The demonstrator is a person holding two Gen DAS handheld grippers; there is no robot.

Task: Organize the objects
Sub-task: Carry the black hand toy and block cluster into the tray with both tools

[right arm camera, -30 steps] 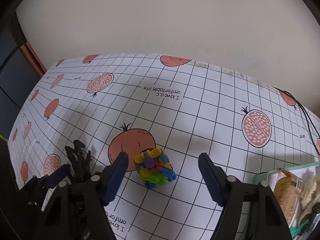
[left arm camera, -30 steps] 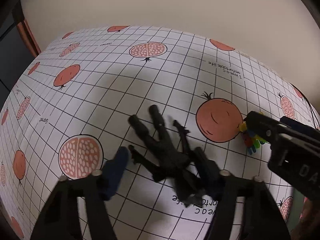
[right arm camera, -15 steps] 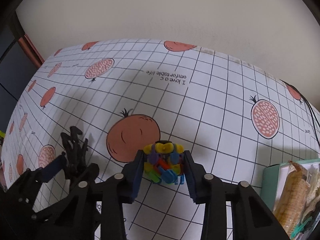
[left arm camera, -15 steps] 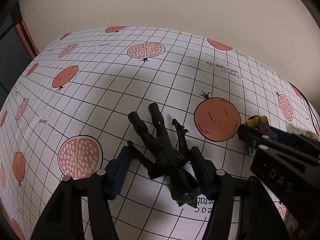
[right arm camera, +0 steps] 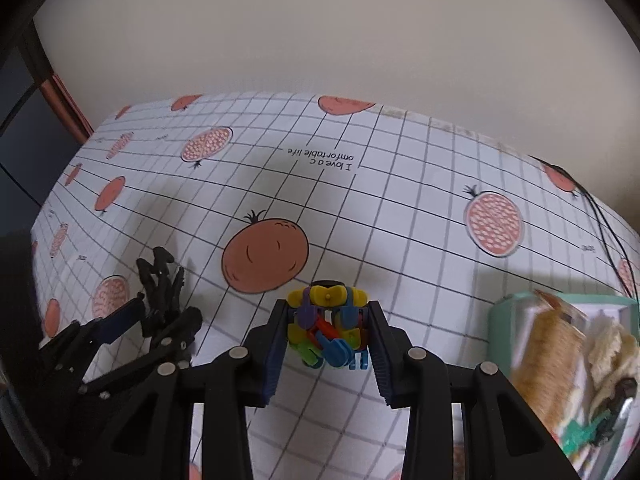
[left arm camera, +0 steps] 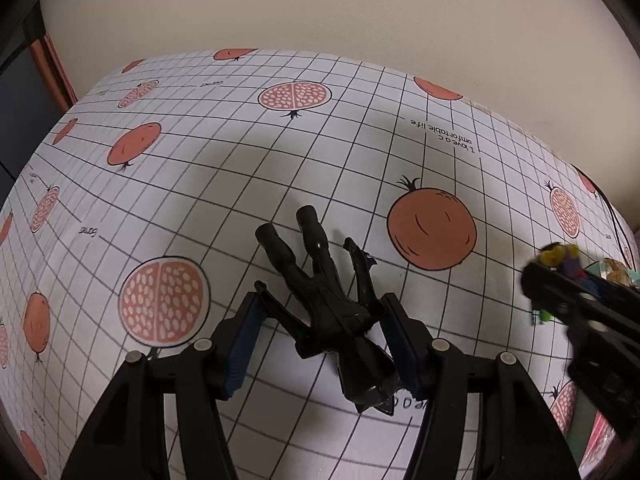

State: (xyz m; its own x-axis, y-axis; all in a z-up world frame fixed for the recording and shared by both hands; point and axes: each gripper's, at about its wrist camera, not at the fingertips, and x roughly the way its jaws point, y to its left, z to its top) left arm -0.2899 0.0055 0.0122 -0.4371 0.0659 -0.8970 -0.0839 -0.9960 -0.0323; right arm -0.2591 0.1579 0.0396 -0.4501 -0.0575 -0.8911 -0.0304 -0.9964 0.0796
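Left tongs (left arm camera: 320,320) clamped on black figure (left arm camera: 328,304); right tongs (right arm camera: 328,332) pinching colourful block ball (right arm camera: 328,330).

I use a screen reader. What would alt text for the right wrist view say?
The right gripper is shut on a multicoloured plastic toy above a pomegranate-print tablecloth. A teal bin sits right.

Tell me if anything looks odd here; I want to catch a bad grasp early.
Nothing is spilled or broken. The black figure lies flat and slantwise on the tablecloth, so the left gripper closes across its torso at an angle. The right gripper squarely clamps the colourful ball.
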